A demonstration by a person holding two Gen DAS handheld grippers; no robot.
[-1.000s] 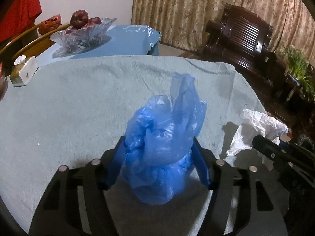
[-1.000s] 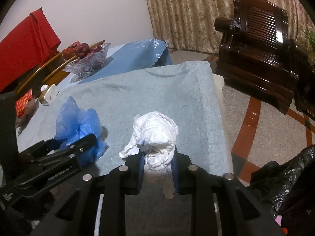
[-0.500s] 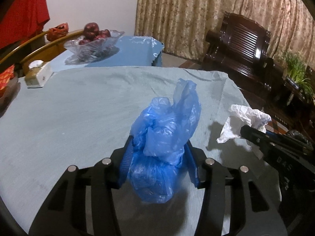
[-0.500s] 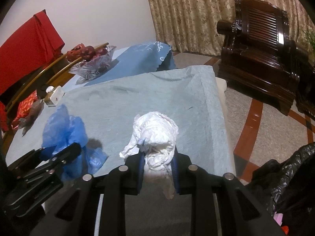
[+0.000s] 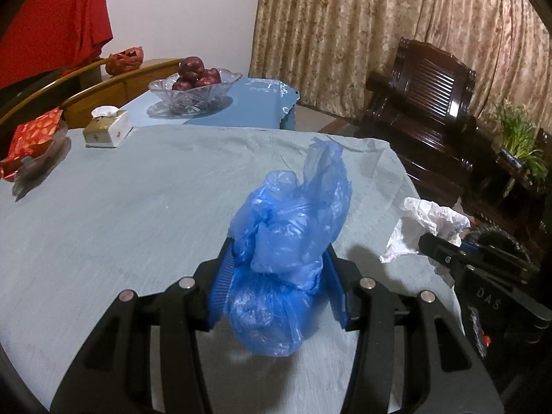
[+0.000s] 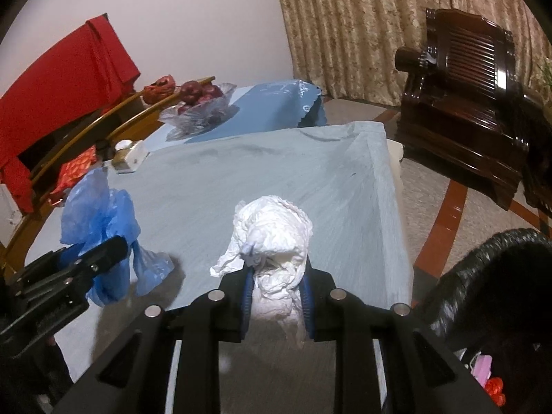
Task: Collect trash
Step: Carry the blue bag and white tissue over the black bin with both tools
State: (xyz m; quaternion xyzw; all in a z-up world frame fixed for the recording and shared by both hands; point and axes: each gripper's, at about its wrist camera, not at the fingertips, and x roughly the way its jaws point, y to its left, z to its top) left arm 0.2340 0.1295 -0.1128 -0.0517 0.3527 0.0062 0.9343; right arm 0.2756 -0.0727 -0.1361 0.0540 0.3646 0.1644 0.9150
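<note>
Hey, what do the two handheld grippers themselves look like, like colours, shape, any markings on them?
Both are matte black plastic frames with long cut-out slots and round silver bolt heads along the top. The left gripper has ribbed blue pads on its fingers. The right gripper has the same blue pads. Seen from the left wrist, the right gripper's side bears pale lettering, partly legible as "DAS". No cables or sleeves show.

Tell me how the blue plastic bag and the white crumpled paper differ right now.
The blue plastic bag is thin, see-through film; the white crumpled paper is opaque and creased. The bag sits in the left gripper, the paper in the right gripper. The bag has a loose flap sticking up, while the paper forms a rounder wad. Both are clamped between blue pads above the grey tablecloth.
</note>
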